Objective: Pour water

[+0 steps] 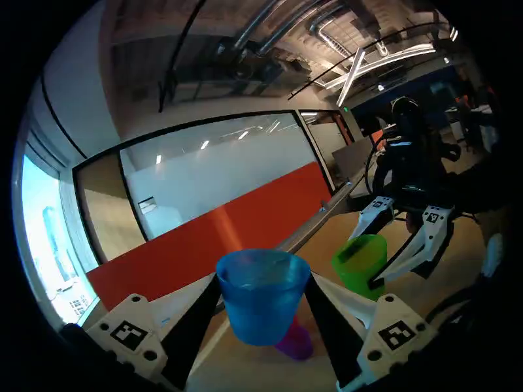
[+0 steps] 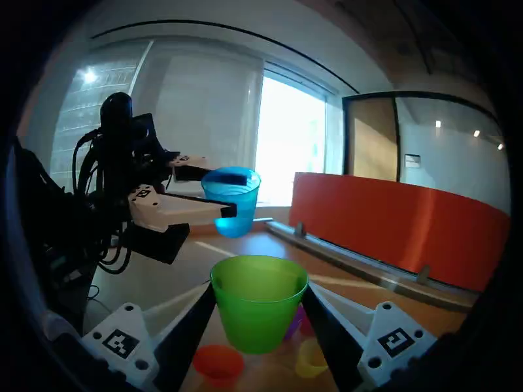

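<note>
Holding both cups clear of the wooden table (image 2: 392, 304), I have my left gripper (image 1: 263, 284) pinching the blue cup (image 1: 261, 313) between both fingers, and my right gripper (image 2: 258, 291) clamped the same way on the green cup (image 2: 258, 313). Each cup stands upright with its mouth up. The green one looks empty; I cannot tell how much water is in the blue one through its tinted wall.

What matters now is the gap between the two rims. From the right gripper view the blue cup sits ahead and to the upper left of the green one, well apart and, I judge, a little higher. From the left gripper view the green cup lies ahead and to the right. So I reckon the pour calls for bringing the blue lip over the green mouth, then tipping it that way.

A purple cup (image 1: 295, 341), an orange cup (image 2: 219, 366) and a yellow cup (image 2: 310, 359) sit on the table beneath, so spillage could land on them.
</note>
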A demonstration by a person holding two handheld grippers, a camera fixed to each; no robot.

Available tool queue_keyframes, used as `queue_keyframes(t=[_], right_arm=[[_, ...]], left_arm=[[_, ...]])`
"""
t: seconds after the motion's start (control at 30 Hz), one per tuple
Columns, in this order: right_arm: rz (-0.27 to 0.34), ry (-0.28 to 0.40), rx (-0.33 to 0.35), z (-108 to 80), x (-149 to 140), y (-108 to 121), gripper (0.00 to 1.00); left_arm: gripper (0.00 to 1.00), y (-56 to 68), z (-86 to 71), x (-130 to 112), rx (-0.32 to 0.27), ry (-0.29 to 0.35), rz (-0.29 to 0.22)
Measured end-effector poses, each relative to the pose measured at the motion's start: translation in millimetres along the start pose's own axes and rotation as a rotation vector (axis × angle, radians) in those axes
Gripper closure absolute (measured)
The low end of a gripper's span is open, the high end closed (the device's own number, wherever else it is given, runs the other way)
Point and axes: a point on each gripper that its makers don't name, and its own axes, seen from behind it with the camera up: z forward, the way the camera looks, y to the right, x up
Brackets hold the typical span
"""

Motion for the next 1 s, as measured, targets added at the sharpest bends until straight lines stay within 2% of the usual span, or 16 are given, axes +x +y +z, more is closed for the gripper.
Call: queue_keyframes(t=[0.5, 1.0], right_arm=[[-0.001, -0.028, 0.045, 9.5, -15, -5, 0.09], [0.002, -0.031, 0.074, 19.2, -14, -11, 0.09]], left_arm=[[0.14, 1.7, 10.8, 7, -0.003, -0.01, 0.124], [0.14, 6.1, 12.6, 13, -0.008, -0.02, 0.239]])
